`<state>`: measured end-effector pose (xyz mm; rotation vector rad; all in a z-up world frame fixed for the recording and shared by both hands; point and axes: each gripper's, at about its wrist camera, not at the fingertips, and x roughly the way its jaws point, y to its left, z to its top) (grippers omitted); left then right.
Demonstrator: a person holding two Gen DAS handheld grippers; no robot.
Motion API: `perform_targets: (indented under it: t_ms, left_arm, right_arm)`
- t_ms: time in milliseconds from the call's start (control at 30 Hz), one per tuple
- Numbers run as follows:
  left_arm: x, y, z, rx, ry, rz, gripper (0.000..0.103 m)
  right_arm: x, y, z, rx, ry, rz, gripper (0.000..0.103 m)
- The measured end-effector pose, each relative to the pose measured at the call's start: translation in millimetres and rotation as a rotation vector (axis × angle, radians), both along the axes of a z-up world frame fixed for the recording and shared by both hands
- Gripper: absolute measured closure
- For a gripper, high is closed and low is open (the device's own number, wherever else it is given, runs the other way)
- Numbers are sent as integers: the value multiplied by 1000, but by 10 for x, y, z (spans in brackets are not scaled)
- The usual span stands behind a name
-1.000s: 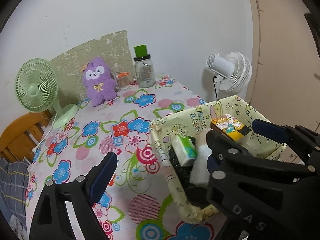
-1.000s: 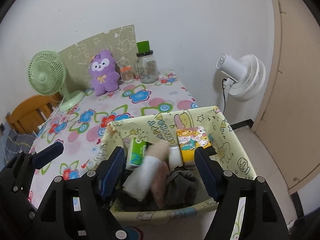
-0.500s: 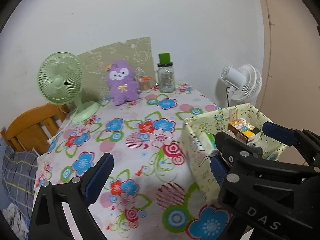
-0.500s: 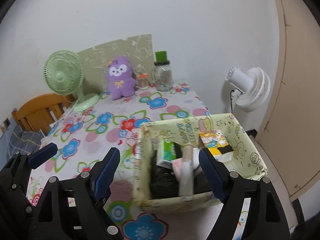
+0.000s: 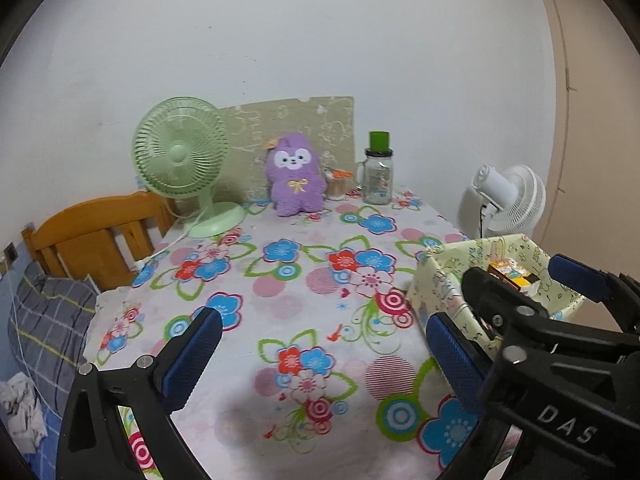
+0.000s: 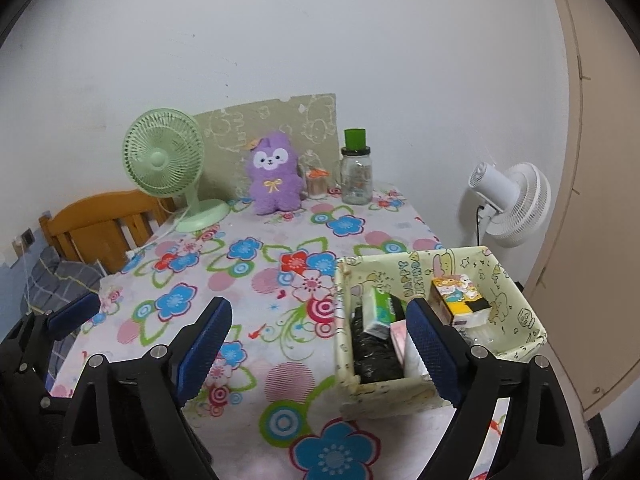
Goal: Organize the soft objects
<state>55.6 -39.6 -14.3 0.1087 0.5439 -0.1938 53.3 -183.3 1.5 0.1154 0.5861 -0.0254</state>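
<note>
Fabric basket (image 6: pixel 516 292) with soft things sits on the table (image 6: pixel 280 248) at four o'clock.
Left gripper (image 5: pixel 320 344) and right gripper (image 6: pixel 320 340) fingers are spreading wider, nothing between them.

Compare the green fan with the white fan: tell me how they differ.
The green fan stands on the flowered tablecloth beside the purple plush; the white fan stands off the table, past its far right corner. The green fan shows its grille front-on; the white fan shows its motor housing, turned away. Both have round grilles.
</note>
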Motion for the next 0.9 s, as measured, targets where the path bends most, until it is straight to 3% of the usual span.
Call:
perform_targets:
  t_ms: [467,900]
  left_arm:
    - [-238,561,161,-60,-71,102,0]
    - [-462,748,322,-73,-135,134,0]
  right_arm:
    - [-352,213,272,-82,-153,14,3]
    - [-476,219,276,-61,-188,10,2]
